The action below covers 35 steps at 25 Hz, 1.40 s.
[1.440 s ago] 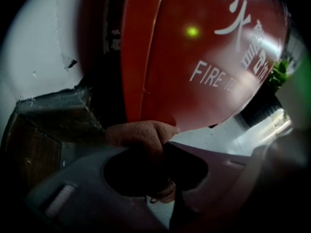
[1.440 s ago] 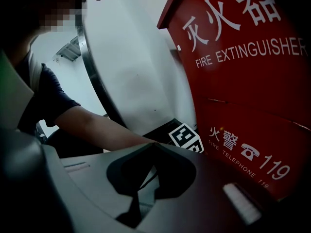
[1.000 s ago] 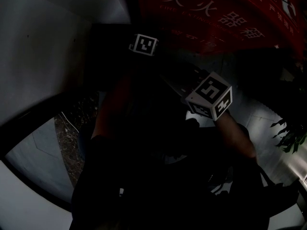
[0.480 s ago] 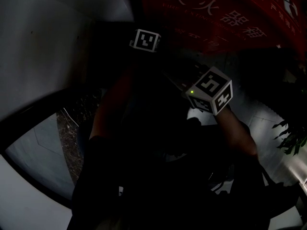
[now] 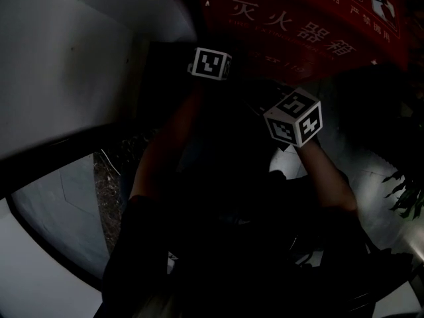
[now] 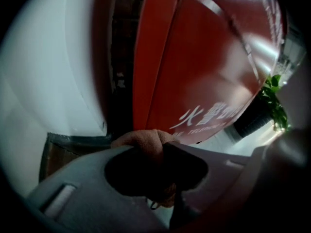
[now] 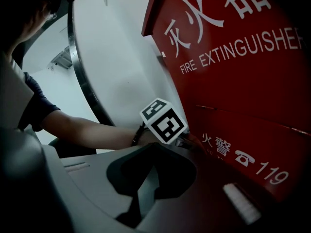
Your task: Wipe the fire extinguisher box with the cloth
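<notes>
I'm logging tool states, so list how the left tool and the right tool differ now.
The left tool is clamped on the tan cloth; the right tool is shut on nothing. The left tool sits nearer the red fire extinguisher box; the right tool hangs behind it. Both point at the box.

Head view: high, aimed steeply down, fire extinguisher box at frame top, farthest off. Left gripper view: hard against box's left edge, facing up along red front. Right gripper view: close, facing left across same front, catching left gripper. Lettered front shared by all three.
</notes>
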Each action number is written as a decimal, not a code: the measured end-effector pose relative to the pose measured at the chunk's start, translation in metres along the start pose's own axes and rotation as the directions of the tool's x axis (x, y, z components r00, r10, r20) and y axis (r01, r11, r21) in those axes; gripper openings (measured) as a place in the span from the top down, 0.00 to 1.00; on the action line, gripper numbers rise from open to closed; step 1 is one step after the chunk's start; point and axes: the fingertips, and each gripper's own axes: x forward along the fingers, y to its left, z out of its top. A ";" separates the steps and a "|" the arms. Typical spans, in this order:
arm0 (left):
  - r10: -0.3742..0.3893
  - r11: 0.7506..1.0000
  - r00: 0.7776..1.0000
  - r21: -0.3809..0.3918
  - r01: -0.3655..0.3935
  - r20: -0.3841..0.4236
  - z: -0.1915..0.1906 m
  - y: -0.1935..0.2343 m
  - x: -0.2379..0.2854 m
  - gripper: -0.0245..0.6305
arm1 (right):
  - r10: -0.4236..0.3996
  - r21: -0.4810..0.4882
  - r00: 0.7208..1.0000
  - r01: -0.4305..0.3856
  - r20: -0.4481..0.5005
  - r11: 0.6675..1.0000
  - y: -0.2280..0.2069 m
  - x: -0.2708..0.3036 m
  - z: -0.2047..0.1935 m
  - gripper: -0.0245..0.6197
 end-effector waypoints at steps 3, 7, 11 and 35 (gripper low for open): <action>-0.056 0.998 0.997 0.008 0.056 0.049 0.017 -0.013 -0.021 0.81 | -0.009 -0.005 1.000 0.009 0.004 1.000 0.000 -0.002 0.007 0.96; -0.049 0.998 0.993 0.030 0.046 0.109 0.032 -0.020 -0.046 0.81 | -0.010 -0.028 1.000 0.010 0.011 1.000 0.006 -0.004 0.015 0.96; -0.043 0.998 0.991 0.041 0.038 0.127 0.039 -0.025 -0.063 0.81 | 0.000 -0.042 1.000 0.000 0.001 0.999 0.013 -0.003 0.010 0.96; -0.061 0.963 0.893 0.263 -0.065 0.445 0.105 -0.051 -0.179 0.80 | 0.031 -0.057 0.999 -0.033 -0.021 0.998 0.023 0.008 0.008 0.96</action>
